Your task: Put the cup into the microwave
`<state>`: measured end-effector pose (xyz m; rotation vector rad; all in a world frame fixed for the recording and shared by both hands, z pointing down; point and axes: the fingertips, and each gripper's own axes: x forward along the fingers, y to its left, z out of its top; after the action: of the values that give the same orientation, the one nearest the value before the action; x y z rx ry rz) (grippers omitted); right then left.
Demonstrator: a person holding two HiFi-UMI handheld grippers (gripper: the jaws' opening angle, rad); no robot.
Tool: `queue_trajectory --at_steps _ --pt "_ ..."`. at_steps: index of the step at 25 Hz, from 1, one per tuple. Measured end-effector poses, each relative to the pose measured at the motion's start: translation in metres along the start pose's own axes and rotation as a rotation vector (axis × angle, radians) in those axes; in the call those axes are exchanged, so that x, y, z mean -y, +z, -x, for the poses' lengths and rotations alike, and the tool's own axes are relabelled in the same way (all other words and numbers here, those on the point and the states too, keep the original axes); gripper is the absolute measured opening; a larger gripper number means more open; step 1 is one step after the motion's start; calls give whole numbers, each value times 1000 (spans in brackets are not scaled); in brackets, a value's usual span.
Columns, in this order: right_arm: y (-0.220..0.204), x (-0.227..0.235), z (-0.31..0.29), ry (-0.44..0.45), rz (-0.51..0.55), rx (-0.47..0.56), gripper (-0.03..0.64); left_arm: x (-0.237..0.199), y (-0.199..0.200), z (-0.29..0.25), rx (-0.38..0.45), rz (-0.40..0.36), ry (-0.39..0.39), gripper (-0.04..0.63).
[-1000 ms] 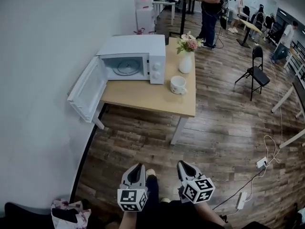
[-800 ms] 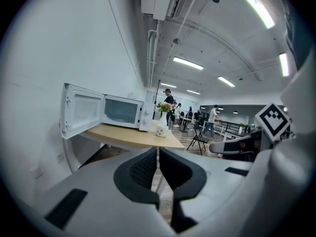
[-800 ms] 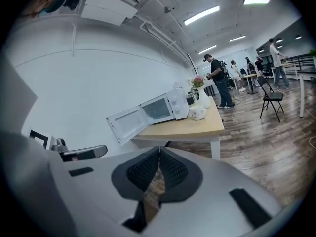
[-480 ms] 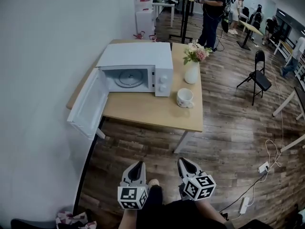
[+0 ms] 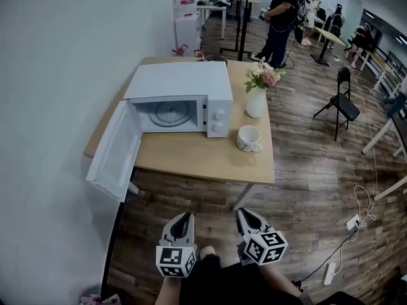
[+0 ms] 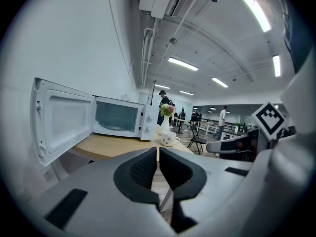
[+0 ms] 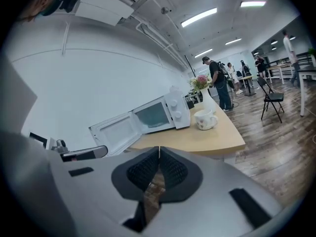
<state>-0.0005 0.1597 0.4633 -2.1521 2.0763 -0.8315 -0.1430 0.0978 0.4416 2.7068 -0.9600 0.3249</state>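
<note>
The cup [image 5: 248, 138] waits by the table [image 5: 191, 162]'s right edge.
Stiff, breakable (china, I'd guess): take its rim; left tongs [image 5: 186, 216] and right tongs [image 5: 243, 214] shut, empty.

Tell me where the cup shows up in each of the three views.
Head view: cup right of centre, near the table's right edge.
Left gripper view: cup just right of centre, small.
Right gripper view: cup right of centre, mid-height.
Shared landmark: the flower vase just behind it, beside the open microwave.
</note>
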Motion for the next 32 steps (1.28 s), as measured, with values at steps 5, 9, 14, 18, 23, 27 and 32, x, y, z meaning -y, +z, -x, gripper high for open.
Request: queue_trajectory --at_steps 5,9,14,18,23,27,32 --pt "-4 2 -14 -12 -22 -8 -5 -8 -3 -14 -18 -4 -22 17" --pt "-6 2 -18 -21 -31 -16 -5 -7 -4 -17 -26 0 -39 17" --pt "-4 1 -22 -16 -27 -22 -5 -9 -7 -15 -30 13 -37 17" --pt "-7 3 -23 -11 -27 -29 -5 -8 -12 -10 -39 5 -35 17" --pt "-8 3 -29 2 -27 -41 -5 -14 -18 -7 -56 21 -14 17" --pt "-3 1 -38 18 -21 -48 -5 -17 -8 -15 -35 35 -12 17" --pt "7 3 -47 33 -6 -53 -5 -14 0 -34 -28 40 -30 17"
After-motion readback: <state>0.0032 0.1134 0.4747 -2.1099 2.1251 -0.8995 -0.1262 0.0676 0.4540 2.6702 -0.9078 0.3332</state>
